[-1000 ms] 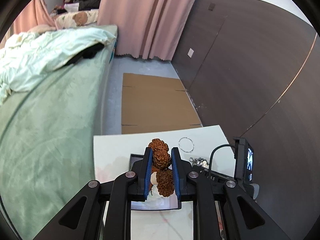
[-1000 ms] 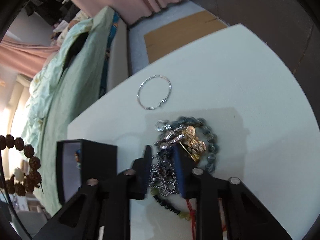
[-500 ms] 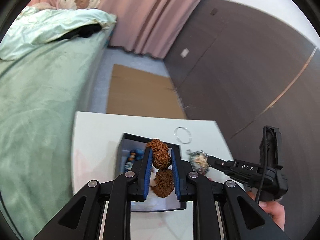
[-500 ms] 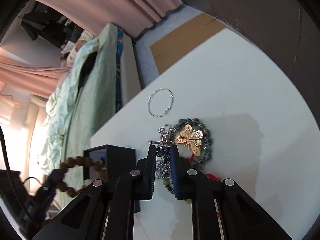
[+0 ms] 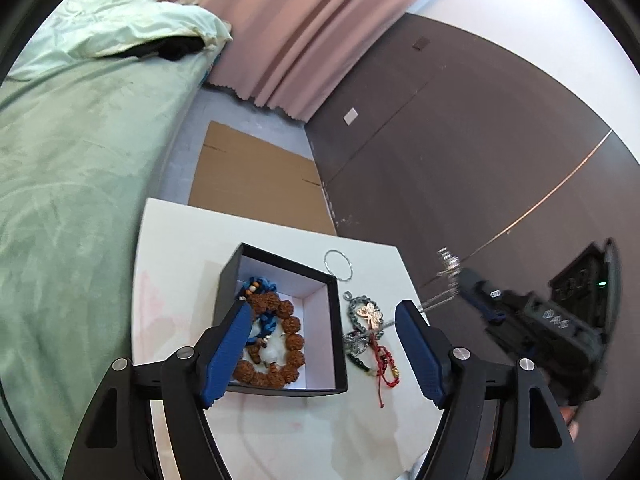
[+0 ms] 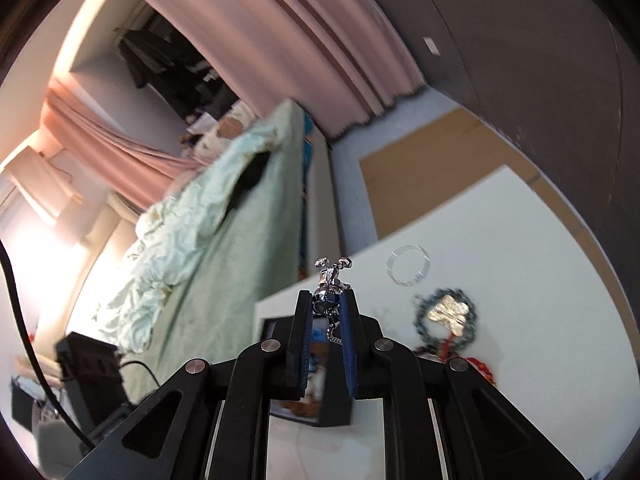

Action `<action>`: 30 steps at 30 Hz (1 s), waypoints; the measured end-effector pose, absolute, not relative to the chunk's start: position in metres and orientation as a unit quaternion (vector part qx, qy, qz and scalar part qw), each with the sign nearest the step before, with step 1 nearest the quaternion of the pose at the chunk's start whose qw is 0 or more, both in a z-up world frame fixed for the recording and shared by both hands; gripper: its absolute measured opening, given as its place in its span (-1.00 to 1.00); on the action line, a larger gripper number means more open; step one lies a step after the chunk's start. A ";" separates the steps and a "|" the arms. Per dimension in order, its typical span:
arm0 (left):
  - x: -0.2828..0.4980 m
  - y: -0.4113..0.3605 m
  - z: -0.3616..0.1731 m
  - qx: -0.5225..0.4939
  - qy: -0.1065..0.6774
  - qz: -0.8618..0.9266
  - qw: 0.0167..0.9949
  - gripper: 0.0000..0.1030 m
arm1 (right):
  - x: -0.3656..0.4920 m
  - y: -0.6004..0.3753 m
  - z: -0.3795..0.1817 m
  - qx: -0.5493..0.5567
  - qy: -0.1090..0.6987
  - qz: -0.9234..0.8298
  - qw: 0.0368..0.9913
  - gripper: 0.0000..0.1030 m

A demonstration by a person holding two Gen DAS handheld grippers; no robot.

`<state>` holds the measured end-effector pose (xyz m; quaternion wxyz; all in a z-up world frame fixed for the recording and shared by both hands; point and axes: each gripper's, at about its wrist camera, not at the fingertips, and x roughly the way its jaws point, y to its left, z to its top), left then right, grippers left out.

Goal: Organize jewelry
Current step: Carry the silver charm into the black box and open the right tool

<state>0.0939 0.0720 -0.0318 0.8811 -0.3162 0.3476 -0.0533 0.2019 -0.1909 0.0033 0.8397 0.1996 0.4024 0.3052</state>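
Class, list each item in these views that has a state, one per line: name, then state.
Black box: open, no lid.
Brown bead bracelet: lying inside box.
Left gripper: jaws just opened, empty.
Right gripper: shut on silver chain.
Silver bangle: flat on table.

Even daylight; window glare at left in right view; motion blur; fisheye edges dark.
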 end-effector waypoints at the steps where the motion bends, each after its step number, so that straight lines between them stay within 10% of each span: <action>1: 0.093 0.073 -0.031 -0.317 0.347 -0.052 0.881 0.45 | 0.199 -0.191 0.011 0.202 0.394 0.309 0.842 -0.71; 20: 0.078 0.111 -0.020 -0.356 0.302 -0.040 0.884 0.45 | 0.167 -0.135 0.155 0.157 0.288 0.351 0.877 -0.71; 30: 0.072 0.122 -0.019 -0.363 0.299 -0.026 0.882 0.45 | 0.174 -0.101 0.125 0.136 0.311 0.360 0.869 -0.71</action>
